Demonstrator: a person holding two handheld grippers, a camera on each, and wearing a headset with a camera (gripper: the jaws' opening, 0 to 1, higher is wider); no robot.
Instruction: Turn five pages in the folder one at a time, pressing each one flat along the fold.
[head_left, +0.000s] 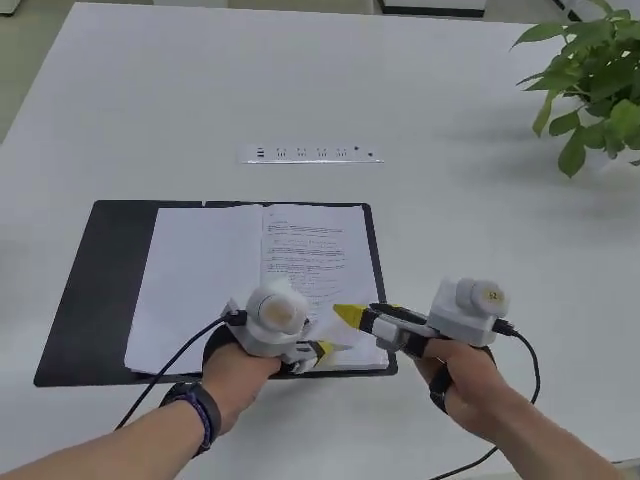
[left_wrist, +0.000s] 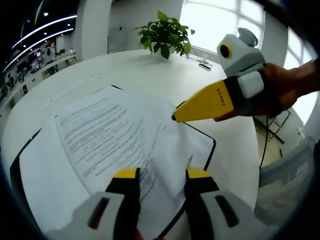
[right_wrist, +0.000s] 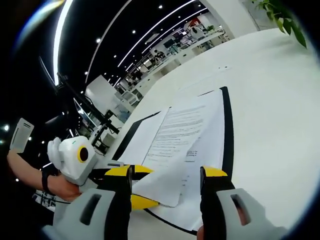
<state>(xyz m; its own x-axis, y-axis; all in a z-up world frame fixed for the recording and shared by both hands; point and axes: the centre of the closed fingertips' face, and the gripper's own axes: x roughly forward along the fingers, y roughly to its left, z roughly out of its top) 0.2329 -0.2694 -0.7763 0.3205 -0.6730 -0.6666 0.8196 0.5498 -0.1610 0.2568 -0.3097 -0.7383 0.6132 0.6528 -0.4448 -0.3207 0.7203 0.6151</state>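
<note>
Open folder (head_left: 105, 290) lying flat on the white table (head_left: 300, 70), at the person's edge. The lower right corner of its printed right-hand page (head_left: 312, 250) curls upward. The left gripper (left_wrist: 163, 175) and the right gripper (right_wrist: 167, 172) meet there, each with jaws spread wide and the raised corner between them, not pinched. Beyond the folder lies a socket strip (head_left: 310, 153); a plant (head_left: 595, 70) stands far right.

The white table (head_left: 480, 230) carries three items. A black folder (head_left: 100, 270) lies open and flat near the front edge, with its white pages (head_left: 200, 280) facing up. A socket strip (head_left: 310, 153) sits at the table's centre, beyond the folder. A green plant (head_left: 595, 70) stands at the far right, well apart from both.
</note>
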